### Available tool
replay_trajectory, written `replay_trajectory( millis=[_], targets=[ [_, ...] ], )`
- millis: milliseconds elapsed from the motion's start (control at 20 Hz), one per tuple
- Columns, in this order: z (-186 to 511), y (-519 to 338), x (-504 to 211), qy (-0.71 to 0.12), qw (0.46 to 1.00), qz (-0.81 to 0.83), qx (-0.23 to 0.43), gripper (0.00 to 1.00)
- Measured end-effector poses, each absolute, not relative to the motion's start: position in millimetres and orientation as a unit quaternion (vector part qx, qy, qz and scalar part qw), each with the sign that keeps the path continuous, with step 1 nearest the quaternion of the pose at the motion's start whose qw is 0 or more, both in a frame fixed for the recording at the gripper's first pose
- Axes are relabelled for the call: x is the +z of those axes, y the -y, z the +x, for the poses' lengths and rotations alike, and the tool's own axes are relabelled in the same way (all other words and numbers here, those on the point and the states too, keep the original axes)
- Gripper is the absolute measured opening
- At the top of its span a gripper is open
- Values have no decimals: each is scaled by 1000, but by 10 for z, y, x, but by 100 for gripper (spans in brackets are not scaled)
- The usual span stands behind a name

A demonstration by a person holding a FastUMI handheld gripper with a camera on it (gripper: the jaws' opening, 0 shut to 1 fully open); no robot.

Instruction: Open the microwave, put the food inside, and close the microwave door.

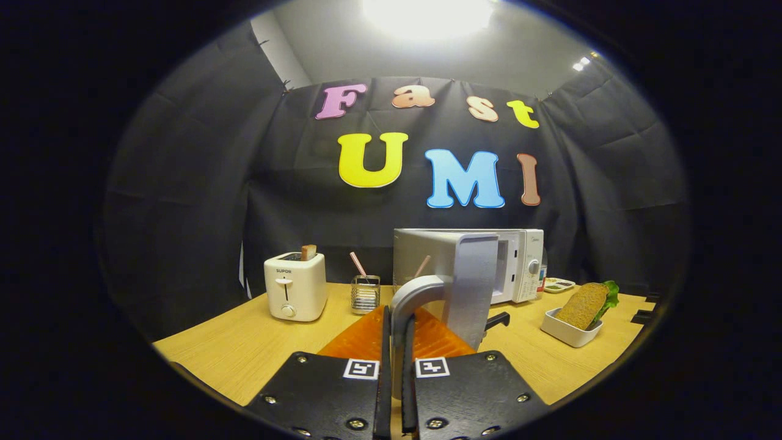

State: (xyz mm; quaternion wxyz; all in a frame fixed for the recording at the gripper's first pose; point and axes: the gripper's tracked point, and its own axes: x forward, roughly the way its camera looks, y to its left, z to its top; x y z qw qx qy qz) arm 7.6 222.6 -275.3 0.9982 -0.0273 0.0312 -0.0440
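The white microwave (520,263) stands at the back of the wooden table (238,351), and its door (473,287) is swung wide open toward me. A curved grey handle (418,292) on the door runs down between my fingers. My gripper (398,333) is shut on this handle, with both fingers pressing its sides. The food is a brown-bread sandwich (583,304) with green lettuce, leaning in a white dish (568,333) on the table, to the right of the microwave and off to the right of my fingers. The open door hides most of the microwave's cavity.
A white toaster (295,286) with a slice of bread sticking up stands at the back left. A wire holder (365,294) with straws sits between the toaster and the microwave. A small tray (559,285) lies behind the sandwich dish. Black cloth walls close in the table.
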Motion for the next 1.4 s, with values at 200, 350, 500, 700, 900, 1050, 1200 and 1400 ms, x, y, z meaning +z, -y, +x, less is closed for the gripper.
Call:
replay_trajectory(
  millis=[200,350,500,700,900,1050,1200,1400],
  targets=[
    [55,-2252,-2766,-29,998,-20,-54,8],
    [10,-2278,-2770,-36,999,-8,-35,17],
    [-101,-2298,-2795,-44,999,-23,-19,61],
    [-413,-2284,-2760,-47,998,-48,14,78],
    [-766,-1915,-2501,-15,997,-46,61,76],
    [-881,-1282,-2270,30,998,-38,26,76],
    [-849,-588,-2279,41,997,-60,-26,76],
    [-681,524,-2479,25,994,-41,-103,76]
  ],
)
